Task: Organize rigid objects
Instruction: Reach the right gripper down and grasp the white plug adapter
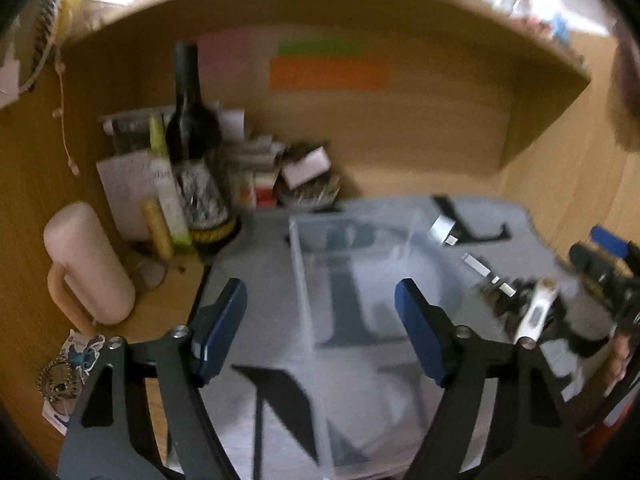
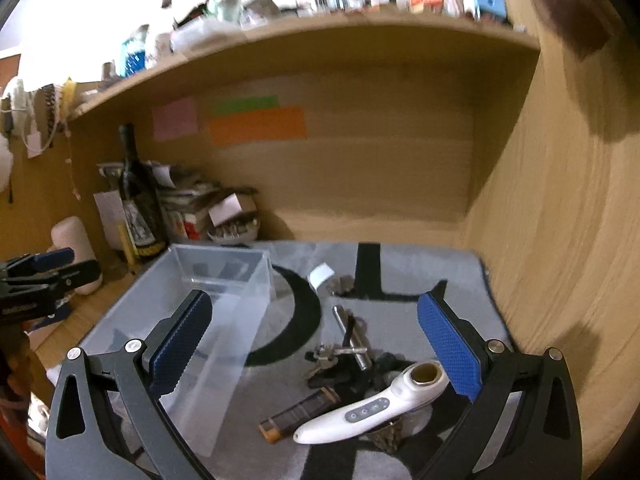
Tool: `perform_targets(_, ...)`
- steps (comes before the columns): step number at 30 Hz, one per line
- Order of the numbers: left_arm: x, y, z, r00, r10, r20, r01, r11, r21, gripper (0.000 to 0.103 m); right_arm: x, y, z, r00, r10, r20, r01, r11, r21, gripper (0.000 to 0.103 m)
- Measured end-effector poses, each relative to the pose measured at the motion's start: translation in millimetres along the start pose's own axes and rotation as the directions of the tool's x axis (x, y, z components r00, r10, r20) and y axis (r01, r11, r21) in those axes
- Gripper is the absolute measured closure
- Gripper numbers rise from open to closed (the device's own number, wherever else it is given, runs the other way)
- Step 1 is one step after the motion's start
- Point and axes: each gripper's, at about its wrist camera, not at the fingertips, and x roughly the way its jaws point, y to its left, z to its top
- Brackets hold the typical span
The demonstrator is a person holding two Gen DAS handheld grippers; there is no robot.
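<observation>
A clear plastic box (image 2: pixel 224 316) stands empty on a grey mat (image 2: pixel 432 276) with black letters; it also shows in the left wrist view (image 1: pixel 360 280). Right of it lies a pile: a white handheld device (image 2: pixel 372 408), metal keys and a tool (image 2: pixel 348 344), a dark flat bar (image 2: pixel 300 412), a small white piece (image 2: pixel 320 274). My right gripper (image 2: pixel 316 348) is open and empty above the pile. My left gripper (image 1: pixel 320 324) is open and empty over the box. The white device shows at the right in the left wrist view (image 1: pixel 536 312).
A dark wine bottle (image 1: pixel 192 140), a pink mug (image 1: pixel 88 264), papers and small boxes (image 1: pixel 260 168) crowd the back left of the wooden desk. A shelf (image 2: pixel 320 36) overhangs. A wooden side wall (image 2: pixel 560 220) stands on the right. Coloured notes (image 2: pixel 256 124) stick on the back wall.
</observation>
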Motion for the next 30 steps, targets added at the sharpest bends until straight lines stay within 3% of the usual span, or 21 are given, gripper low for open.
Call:
perform_targets(3, 13, 11, -3, 0.998, -0.021, -0.061, 0.02, 1.0, -0.017, 0.032, 15, -2, -1, 0.999, 0.0, -0.045, 0.0, 1.0, 0.001, 0.0)
perform_targets(8, 34, 20, -6, 0.985, -0.051, -0.167, 0.047, 0.998, -0.028, 0.048, 43, 3, 0, 0.993, -0.002, -0.118, -0.004, 0.998, -0.056, 0.01)
perform_targets(12, 51, 24, -6, 0.964, -0.106, -0.244, 0.097, 0.994, -0.049, 0.062, 68, 2, 8, 0.983, 0.004, -0.182, -0.02, 0.996, -0.089, 0.019)
perform_targets(14, 59, 25, -7, 0.951, -0.137, -0.276, 0.123, 0.99, -0.069, 0.076, 81, 1, 13, 0.975, 0.012, -0.22, -0.032, 0.995, -0.091, 0.027)
perform_targets(19, 72, 20, -8, 0.926, -0.169, -0.338, 0.159, 0.986, -0.056, 0.089, 125, -16, 24, 0.945, 0.023, -0.325, -0.045, 0.997, -0.06, 0.04)
perform_targets(24, 80, 24, -7, 0.919, -0.181, -0.35, 0.169, 0.984, -0.064, 0.091, 160, -25, 27, 0.923, 0.022, -0.383, -0.043, 0.998, -0.047, 0.041)
perform_targets(30, 78, 25, -9, 0.929, -0.184, -0.322, 0.175, 0.983, -0.057, 0.091, 208, -16, 28, 0.882, 0.001, -0.472, -0.054, 0.994, -0.099, 0.041)
